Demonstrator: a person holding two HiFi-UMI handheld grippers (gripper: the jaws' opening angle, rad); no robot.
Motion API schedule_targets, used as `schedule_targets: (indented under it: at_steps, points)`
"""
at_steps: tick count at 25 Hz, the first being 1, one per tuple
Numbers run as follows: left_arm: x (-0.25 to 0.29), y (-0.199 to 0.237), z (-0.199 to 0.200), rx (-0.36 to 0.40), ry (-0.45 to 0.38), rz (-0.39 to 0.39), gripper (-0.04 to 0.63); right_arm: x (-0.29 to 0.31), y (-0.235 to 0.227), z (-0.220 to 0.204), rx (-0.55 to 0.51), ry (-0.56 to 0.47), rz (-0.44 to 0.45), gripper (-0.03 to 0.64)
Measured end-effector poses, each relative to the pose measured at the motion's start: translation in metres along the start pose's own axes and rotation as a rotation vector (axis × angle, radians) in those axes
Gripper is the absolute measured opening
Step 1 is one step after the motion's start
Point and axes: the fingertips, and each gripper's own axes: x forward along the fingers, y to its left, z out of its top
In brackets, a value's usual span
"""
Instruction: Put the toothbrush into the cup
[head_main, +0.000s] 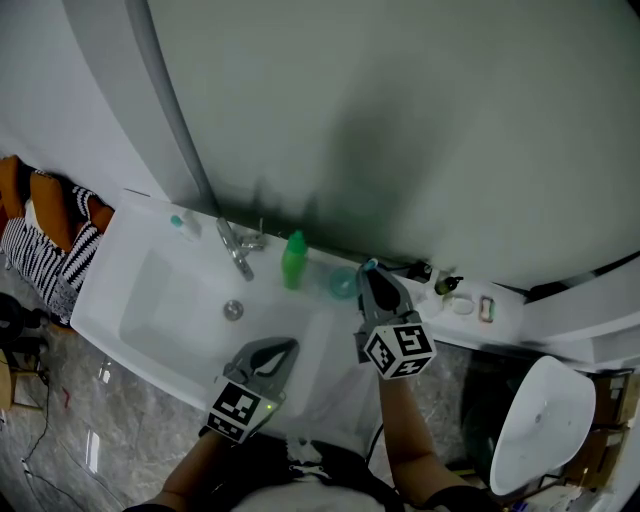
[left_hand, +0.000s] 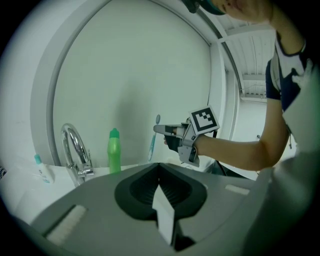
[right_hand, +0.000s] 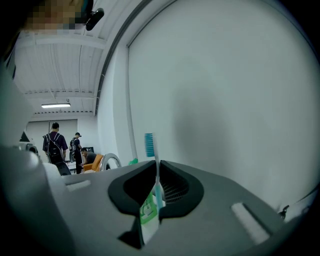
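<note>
The right gripper pinches a teal-and-white plastic toothbrush near the translucent teal cup at the back edge of the white counter. Dropping it in remains. The left gripper is pressed together, empty.

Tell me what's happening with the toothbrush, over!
Right claw shut on toothbrush, bristles up. Left claw shut, empty. Toothbrush not yet in cup. Green bottle stands beside cup.
</note>
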Motion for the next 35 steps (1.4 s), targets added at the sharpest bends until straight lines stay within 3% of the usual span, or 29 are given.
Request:
schedule_targets:
  at_steps: [35]
  points:
    - [-0.001,-0.004,-0.010,-0.017,0.028,0.005,0.000,0.026,-0.014,-0.068,0.047,0.088,0.007,0.028]
